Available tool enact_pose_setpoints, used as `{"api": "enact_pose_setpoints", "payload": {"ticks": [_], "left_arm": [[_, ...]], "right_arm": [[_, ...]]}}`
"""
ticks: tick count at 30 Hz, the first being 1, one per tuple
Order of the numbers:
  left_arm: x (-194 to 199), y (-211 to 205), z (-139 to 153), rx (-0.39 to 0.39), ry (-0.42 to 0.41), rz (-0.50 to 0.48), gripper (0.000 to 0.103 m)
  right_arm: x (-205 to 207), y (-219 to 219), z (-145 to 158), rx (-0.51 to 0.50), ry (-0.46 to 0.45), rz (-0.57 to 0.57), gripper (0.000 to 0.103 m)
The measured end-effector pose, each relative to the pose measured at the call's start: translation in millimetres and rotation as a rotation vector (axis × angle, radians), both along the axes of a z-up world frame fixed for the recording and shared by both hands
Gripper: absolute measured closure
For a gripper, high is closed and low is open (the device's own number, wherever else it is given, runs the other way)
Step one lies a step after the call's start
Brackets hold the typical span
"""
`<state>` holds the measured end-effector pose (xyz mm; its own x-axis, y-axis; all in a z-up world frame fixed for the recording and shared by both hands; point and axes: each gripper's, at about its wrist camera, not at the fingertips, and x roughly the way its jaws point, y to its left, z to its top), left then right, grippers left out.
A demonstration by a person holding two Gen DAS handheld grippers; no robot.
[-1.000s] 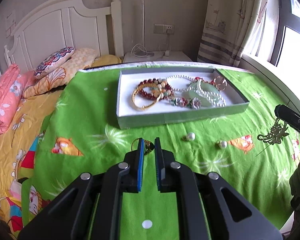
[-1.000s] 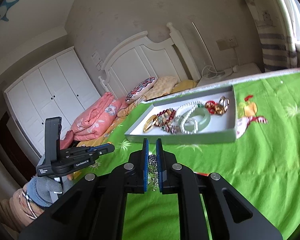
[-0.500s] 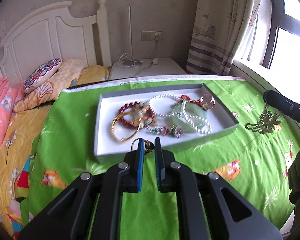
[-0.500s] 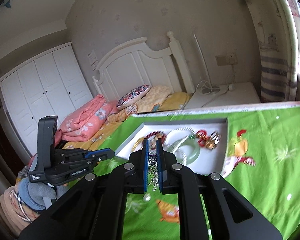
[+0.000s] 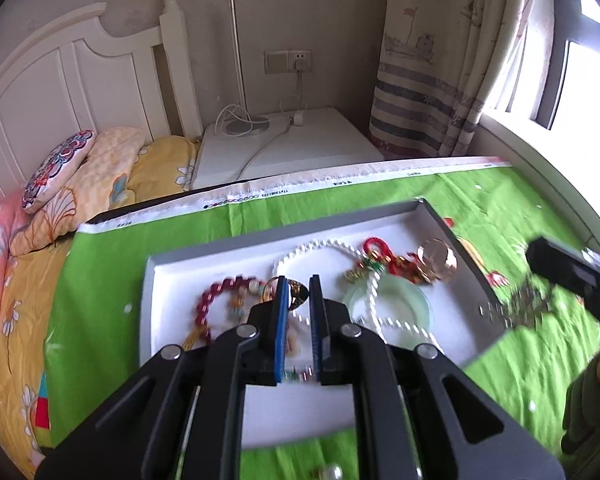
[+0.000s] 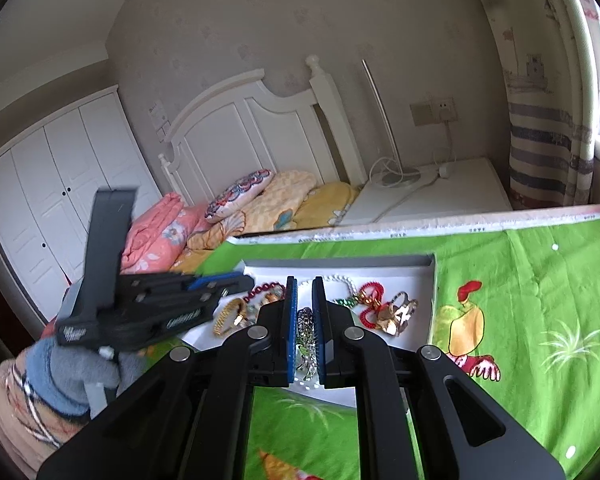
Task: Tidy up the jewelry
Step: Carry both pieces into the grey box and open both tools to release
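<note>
Green cloth (image 5: 480, 200) with cartoon pictures covers the surface under me, and a gray tray (image 5: 204, 252) with a white inside sits on it. My left gripper (image 5: 298, 300) is over the tray, and its two blue fingers pinch a small gold ring (image 5: 296, 291) at their tips. My right gripper (image 6: 304, 320) is over the near edge of the tray, and its fingers pinch a sparkly silver hairpin (image 6: 305, 344) that hangs down between them. From the left camera I see that hairpin (image 5: 520, 308) dangling just beside the tray's right wall, though it looks blurry.

Inside the tray lie a red bead bracelet (image 5: 208, 308), a white pearl necklace (image 5: 320, 246), a pale green bangle (image 5: 396, 300), a red cord knot (image 5: 374, 246) and a round gold piece (image 5: 438, 266). They lie close together, and some of them touch or overlap. A lone pearl (image 5: 332, 472) rests on the cloth near the bottom, outside the tray.

My left hand wears a gray and blue glove (image 6: 72, 376). Past the cloth are a yellow bed sheet (image 5: 4, 320), a pink blanket (image 6: 156, 228) and a round patterned pillow (image 5: 56, 168). A white headboard (image 5: 80, 80) stands behind them, next to a white nightstand (image 5: 292, 144). A striped curtain (image 5: 428, 80) hangs by the window, and white closet doors (image 6: 40, 184) are on the far left.
</note>
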<state>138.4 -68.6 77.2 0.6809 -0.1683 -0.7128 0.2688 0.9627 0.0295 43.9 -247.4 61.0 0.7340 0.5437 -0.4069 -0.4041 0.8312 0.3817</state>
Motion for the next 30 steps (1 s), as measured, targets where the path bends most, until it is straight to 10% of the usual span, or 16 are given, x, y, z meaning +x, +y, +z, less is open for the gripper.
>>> {"api": "enact_pose_setpoints", "payload": {"ticks": [17, 20, 23, 30], "left_arm": [[76.9, -34.8, -52.3, 0.083, 0.114, -0.017, 0.093], [77.0, -35.4, -50.3, 0.088, 0.105, -0.009, 0.091], [78.0, -34.4, -49.7, 0.101, 0.109, 0.011, 0.074], [55.8, -6.3, -22.1, -0.001, 0.043, 0.116, 0.031]], "right_arm": [[34.7, -7.1, -44.2, -0.039, 0.164, -0.033, 0.091], [31.3, -6.2, -41.8, -0.055, 0.138, -0.047, 0.077], [22.1, -13.3, -35.6, -0.009, 0.077, -0.068, 0.030], [5.8, -34.2, -24.8, 0.033, -0.020, -0.142, 0.030]]}}
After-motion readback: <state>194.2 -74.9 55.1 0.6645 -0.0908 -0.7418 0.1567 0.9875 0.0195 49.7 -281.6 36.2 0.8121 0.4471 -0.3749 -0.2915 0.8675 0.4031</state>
